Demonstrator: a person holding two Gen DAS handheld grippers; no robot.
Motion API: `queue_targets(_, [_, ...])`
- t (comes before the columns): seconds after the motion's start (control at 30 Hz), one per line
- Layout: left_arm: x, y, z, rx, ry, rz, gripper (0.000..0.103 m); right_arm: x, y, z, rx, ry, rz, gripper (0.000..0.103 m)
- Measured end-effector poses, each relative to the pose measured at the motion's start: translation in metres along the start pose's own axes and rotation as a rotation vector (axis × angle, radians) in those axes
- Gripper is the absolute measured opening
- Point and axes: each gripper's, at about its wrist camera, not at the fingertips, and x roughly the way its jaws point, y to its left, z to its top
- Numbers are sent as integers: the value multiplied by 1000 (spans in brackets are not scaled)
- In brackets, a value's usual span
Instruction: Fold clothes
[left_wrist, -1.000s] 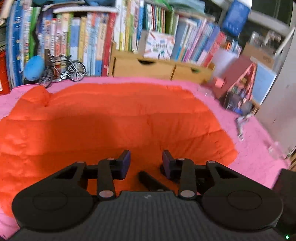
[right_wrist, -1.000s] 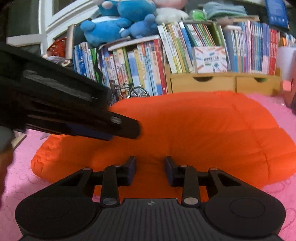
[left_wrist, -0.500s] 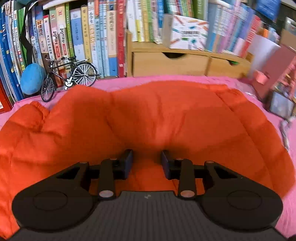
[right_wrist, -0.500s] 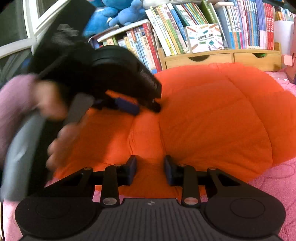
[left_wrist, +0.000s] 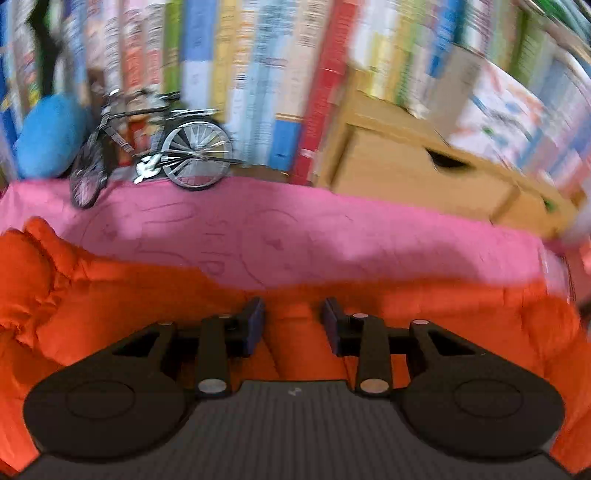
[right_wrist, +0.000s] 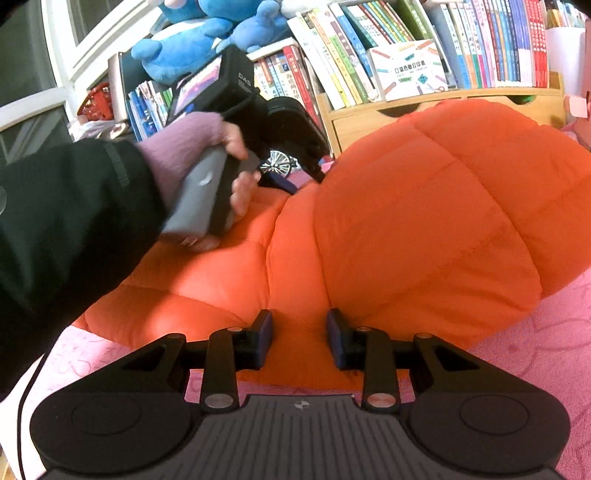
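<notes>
An orange puffy down jacket (right_wrist: 406, 229) lies on the pink bedcover (right_wrist: 535, 350); its right part bulges up in a thick fold. It fills the lower half of the left wrist view (left_wrist: 122, 306). My left gripper (left_wrist: 291, 325) is open, with its jaws spread low over the jacket's far edge. It also shows in the right wrist view (right_wrist: 299, 177), held in a hand at the jacket's far side. My right gripper (right_wrist: 299, 338) is open over the jacket's near edge, with orange fabric between the jaws.
A model bicycle (left_wrist: 155, 147) and a blue plush (left_wrist: 48, 136) stand at the bed's far edge. Behind them are a bookshelf (right_wrist: 461, 48) and wooden drawers (left_wrist: 424, 173). Blue plush toys (right_wrist: 207, 40) sit on the books. The person's left arm (right_wrist: 74, 229) crosses the left side.
My left gripper has moved forward across the jacket to its far edge, near the bicycle. The jacket's right part now bulges higher. My right gripper has stayed at the near edge.
</notes>
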Motion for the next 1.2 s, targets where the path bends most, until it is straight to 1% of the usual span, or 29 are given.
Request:
queue_targets(0.07, [-17,-1,1,-35,-46,14,34,1,1,0,2,0,2,33])
queue_targets(0.1, [-31,-4,-3,-13,-94,15,35,2,0,0,5,0,7,34])
queue_targets(0.13, [-49,-8,-11,20,-131,17,37,1,-2,0,17,-5,23,37])
queue_targets(0.17, [-66,-12,-20,52,-167,19,38,0,-6,0,46,-16,57,40])
queue_targets(0.2, [-80,-14,-34,76,-187,11,39,-3,-11,-1,79,-32,96,49])
queue_targets(0.23, [-94,-15,-48,99,-207,2,40,-8,-17,-2,122,-57,136,56])
queue_targets(0.3, [-121,-19,-75,146,-247,-14,42,-22,-28,-6,207,-110,182,59])
queue_targets(0.37, [-134,-19,-104,175,-277,-15,43,-40,-34,-11,257,-153,190,63])
queue_targets(0.43, [-141,-23,-127,200,-296,-13,43,-59,-42,-16,295,-204,174,71])
queue_targets(0.53, [-147,-29,-159,230,-310,-4,44,-81,-61,-21,348,-260,109,74])
queue_targets(0.67, [-147,-34,-181,257,-302,-2,44,-95,-86,-25,424,-274,25,75])
queue_targets(0.73, [-148,-34,-191,272,-300,0,44,-98,-90,-27,438,-283,-1,75])
queue_targets(0.77, [-151,-32,-195,271,-300,-8,44,-100,-88,-27,419,-288,-13,75])
queue_targets(0.8, [-157,-29,-197,254,-309,-23,44,-100,-80,-26,363,-289,-30,75])
queue_targets(0.83, [-168,-22,-195,227,-326,-52,44,-101,-69,-25,292,-289,-54,72])
queue_targets(0.87, [-179,-15,-193,201,-341,-81,44,-101,-53,-24,194,-286,-91,69])
queue_targets(0.9, [-191,-10,-184,181,-344,-117,44,-100,-37,-23,112,-282,-116,60])
queue_targets(0.93, [-202,-4,-176,162,-344,-152,44,-94,-22,-21,58,-273,-120,55])
queue_targets(1.0, [-211,-1,-153,151,-274,-221,44,-81,5,-16,-36,-254,-123,53])
queue_targets(1.07, [-214,-2,-130,159,-191,-273,44,-63,21,-8,-63,-227,-100,53])
queue_targets(1.1, [-206,-6,-128,181,-167,-251,44,-53,26,-4,-71,-210,-100,51])
queue_targets(1.13, [-199,-11,-126,204,-143,-228,44,-42,30,-1,-74,-190,-107,47])
queue_targets(1.2, [-183,-20,-121,249,-95,-182,41,-24,34,0,-62,-142,-122,44])
